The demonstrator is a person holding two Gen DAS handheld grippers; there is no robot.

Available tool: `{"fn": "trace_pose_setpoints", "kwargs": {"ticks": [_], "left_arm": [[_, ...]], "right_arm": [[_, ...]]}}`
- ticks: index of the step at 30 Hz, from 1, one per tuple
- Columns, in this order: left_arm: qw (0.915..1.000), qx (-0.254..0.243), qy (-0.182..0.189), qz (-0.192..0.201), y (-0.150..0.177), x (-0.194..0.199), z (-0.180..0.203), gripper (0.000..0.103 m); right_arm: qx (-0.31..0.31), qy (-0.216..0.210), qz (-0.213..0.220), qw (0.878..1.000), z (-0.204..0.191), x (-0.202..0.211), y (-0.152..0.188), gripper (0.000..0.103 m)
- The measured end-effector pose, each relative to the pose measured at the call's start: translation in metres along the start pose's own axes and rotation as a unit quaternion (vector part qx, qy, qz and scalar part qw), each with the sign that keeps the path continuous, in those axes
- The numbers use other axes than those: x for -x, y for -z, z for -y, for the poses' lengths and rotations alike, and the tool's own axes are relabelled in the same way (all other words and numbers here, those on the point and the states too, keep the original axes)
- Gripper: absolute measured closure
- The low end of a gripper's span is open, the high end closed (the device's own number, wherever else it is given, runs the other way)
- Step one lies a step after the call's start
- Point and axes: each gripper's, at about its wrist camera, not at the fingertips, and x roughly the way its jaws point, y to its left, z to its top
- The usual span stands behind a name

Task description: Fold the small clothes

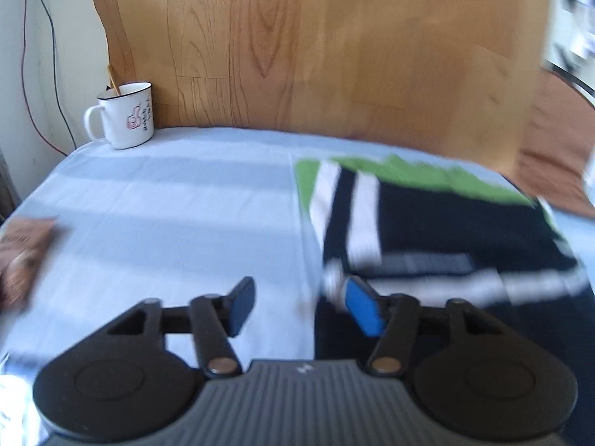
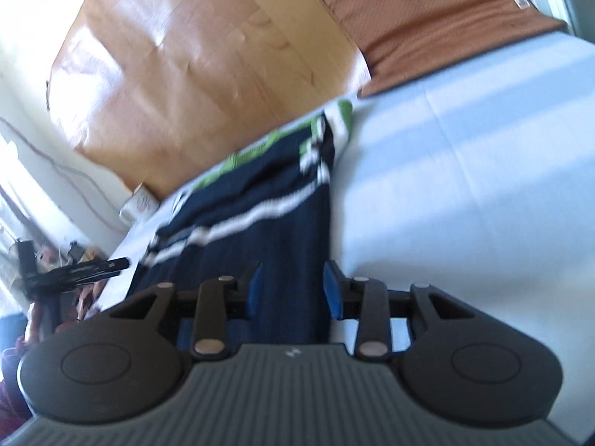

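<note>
A fold step is judged to be just finished or between folds: the small garment (image 1: pixel 427 223), navy with white stripes and green trim, is seen lying flat and already doubled on the light blue sheet (image 1: pixel 167 204) of the bed, toward its far edge by the wooden headboard (image 1: pixel 316 44). The left gripper (image 1: pixel 297 304) is shown with its jaws moderately wide and nothing between them; its right pad (image 1: pixel 362 310) sits at the near corner of the garment, and contact cannot be told through the motion blur. The right gripper (image 2: pixel 292 290) is shown with narrower but parted jaws straddling the near navy edge of the garment (image 2: pixel 260 204); cloth lies between the pads, yet the pads are not seen pressing on it, so a released hold is judged, with some doubt since the frame is smeared. A white mug (image 1: pixel 124 115) is placed at the far left corner of the bed, well apart from the garment, and a brown cushion (image 2: pixel 427 18) is seen at the far right. For the next move, a fresh pinch on one garment edge is likely called for, both layers taken together, so the fold is not dragged open when lifted across.
</note>
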Motion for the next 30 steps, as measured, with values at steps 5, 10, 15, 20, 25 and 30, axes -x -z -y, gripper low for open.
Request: {"fn": "trace_pose_setpoints", "kwargs": {"ticks": [5,10,15,20,25,30], "left_arm": [[0.9979,-0.046,0.045,-0.008,0.067,0.066,0.007,0.022],[0.998,-0.043,0.03,-0.036,0.114,0.1,0.011,0.022],[0.9981,-0.009,0.014,-0.059,0.14,0.124,0.0,0.022],[0.9972,0.001,0.032,-0.067,0.153,0.144,0.001,0.045],[0.9964,-0.015,0.043,-0.072,0.156,0.148,0.009,0.088],[0.9929,0.059,0.084,-0.059,0.144,0.151,-0.008,0.094]], "right_arm": [[-0.011,-0.017,-0.003,1.0,-0.002,0.02,0.029,0.06],[-0.018,-0.047,-0.012,0.999,-0.001,0.043,0.054,0.06],[-0.015,-0.053,-0.035,0.998,0.001,0.078,0.078,0.06],[-0.026,-0.054,-0.042,0.997,0.0,0.1,0.097,0.06],[-0.028,-0.08,-0.039,0.996,-0.007,0.09,0.108,0.061],[-0.016,-0.088,-0.046,0.995,-0.01,0.082,0.099,0.092]]}}
